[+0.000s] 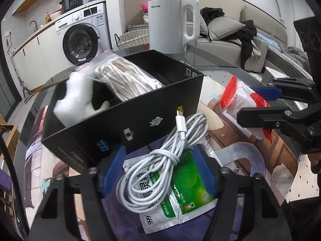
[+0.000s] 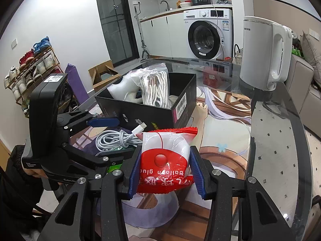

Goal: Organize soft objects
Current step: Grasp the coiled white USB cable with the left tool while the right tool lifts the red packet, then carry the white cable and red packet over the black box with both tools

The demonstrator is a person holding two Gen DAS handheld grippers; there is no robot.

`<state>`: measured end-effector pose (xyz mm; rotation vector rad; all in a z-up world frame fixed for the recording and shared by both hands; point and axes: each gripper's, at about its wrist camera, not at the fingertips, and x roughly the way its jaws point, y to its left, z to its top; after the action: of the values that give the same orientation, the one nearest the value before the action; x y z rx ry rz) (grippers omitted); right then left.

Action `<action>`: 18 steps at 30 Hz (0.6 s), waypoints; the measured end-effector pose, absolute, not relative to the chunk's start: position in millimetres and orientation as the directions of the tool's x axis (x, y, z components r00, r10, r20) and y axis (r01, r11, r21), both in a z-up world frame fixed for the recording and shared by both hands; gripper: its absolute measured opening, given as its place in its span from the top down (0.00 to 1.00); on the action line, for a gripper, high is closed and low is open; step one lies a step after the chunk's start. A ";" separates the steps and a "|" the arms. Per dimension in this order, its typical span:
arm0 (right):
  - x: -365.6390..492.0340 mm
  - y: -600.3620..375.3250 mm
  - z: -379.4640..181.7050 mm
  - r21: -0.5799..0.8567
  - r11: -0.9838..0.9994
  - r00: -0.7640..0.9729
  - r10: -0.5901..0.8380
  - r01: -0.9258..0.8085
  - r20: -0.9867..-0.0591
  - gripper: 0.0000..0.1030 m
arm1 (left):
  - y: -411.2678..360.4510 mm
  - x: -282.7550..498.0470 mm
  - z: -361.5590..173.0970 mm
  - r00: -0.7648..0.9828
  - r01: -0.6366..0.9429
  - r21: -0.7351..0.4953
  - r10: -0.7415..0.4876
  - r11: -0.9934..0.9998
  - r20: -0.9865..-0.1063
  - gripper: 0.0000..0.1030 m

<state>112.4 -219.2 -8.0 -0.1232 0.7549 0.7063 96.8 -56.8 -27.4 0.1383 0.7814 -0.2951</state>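
Left gripper [image 1: 158, 172] sits half open around the white cable [image 1: 160, 160] and green sachet [image 1: 180, 186], beside the black box [image 1: 128, 108]; the coil could unravel. Your right gripper [image 2: 164, 172] pinches the red packet [image 2: 166, 156].

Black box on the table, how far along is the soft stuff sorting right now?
Done: the black box already holds a bagged rope bundle and a white foam piece. In hand: the right gripper is clamped on the red balloon glue packet; the left gripper straddles the white USB cable, grip unclear. Left: the green sachets under that cable.
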 end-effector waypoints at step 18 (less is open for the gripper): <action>108.9 -216.2 -6.0 0.133 0.762 0.515 0.544 -0.634 -0.662 0.55 | -47.3 69.9 -15.7 0.703 0.349 0.011 -0.254 0.937 -0.664 0.75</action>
<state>108.9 -216.2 -6.0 -0.1309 0.7464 0.7100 69.9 -47.3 -15.7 0.1399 0.7164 -0.3367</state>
